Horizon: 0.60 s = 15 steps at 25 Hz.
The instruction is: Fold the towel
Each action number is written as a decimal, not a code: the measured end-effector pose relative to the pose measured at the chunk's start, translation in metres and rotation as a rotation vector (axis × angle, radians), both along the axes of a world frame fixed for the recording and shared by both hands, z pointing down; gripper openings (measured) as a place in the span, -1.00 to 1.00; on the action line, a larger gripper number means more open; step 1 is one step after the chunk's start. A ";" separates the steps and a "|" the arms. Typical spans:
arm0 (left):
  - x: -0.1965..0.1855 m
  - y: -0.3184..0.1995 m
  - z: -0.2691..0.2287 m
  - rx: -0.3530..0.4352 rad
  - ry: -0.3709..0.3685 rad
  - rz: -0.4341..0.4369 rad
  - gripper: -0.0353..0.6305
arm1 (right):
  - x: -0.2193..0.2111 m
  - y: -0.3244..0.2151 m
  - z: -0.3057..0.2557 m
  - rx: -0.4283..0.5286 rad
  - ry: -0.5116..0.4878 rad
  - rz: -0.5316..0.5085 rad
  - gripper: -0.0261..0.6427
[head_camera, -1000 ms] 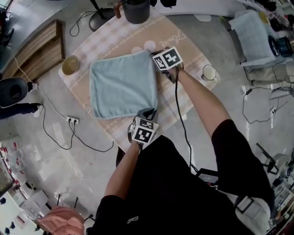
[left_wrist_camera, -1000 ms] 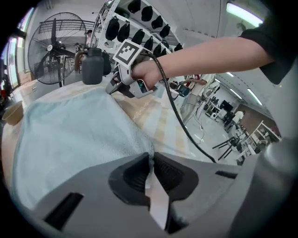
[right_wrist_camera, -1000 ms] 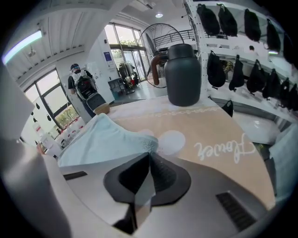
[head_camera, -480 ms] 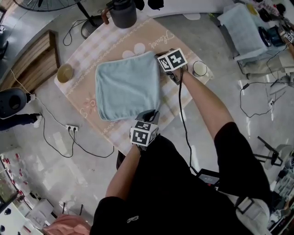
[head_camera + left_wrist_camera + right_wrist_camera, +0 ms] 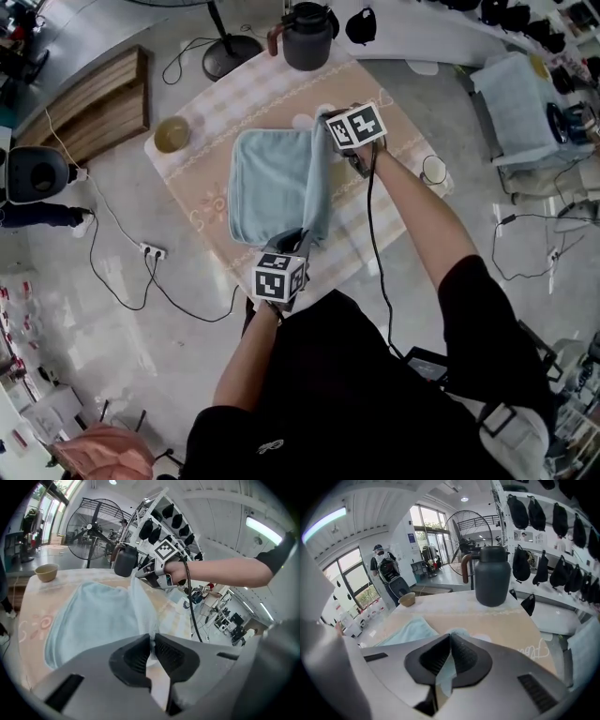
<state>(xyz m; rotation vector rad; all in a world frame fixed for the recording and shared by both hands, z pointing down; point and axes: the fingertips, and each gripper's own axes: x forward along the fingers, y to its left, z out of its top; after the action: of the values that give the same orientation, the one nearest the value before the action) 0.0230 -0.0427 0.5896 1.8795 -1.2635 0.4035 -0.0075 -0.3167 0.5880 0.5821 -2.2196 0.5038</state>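
Both of your grips are thin, and that is the weak point. Your left gripper [image 5: 298, 234] is closed almost completely on the near corner of the towel [image 5: 272, 187], with only a sliver of cloth between its ribbed pads. Your right gripper [image 5: 328, 120] is closed just as tightly on the far corner of the same edge. If you carry that edge across with one hand ahead of the other, the fold will probably land skewed. A quick pull could also draw a corner out of the pads, since so little fabric is held. Raised too little, the hanging cloth may drag the flat part along and bunch it on the tablecloth [image 5: 375, 225]. The dark jug [image 5: 307, 37] stands just beyond your right gripper, so a wide swing that way could clip it. The held edge runs taut from your left jaws straight ahead to your right jaws. The rest of the towel lies flat on the table below both grippers and off to their left.
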 end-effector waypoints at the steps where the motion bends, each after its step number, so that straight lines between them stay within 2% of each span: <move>1: -0.008 0.002 -0.001 0.003 -0.001 -0.019 -0.79 | -0.010 0.001 -0.003 0.001 0.000 -0.012 -0.88; 8: -0.065 0.016 -0.005 0.006 -0.005 -0.142 -0.79 | -0.071 0.015 -0.011 0.009 0.014 -0.095 -0.88; 15: -0.121 0.032 -0.005 -0.001 -0.006 -0.264 -0.79 | -0.117 0.027 -0.008 -0.002 0.023 -0.133 -0.88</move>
<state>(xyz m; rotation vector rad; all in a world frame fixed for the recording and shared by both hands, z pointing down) -0.0981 -0.0111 0.5848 1.6824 -1.4915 0.2693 -0.1246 -0.2892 0.5802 0.4332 -2.2180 0.4287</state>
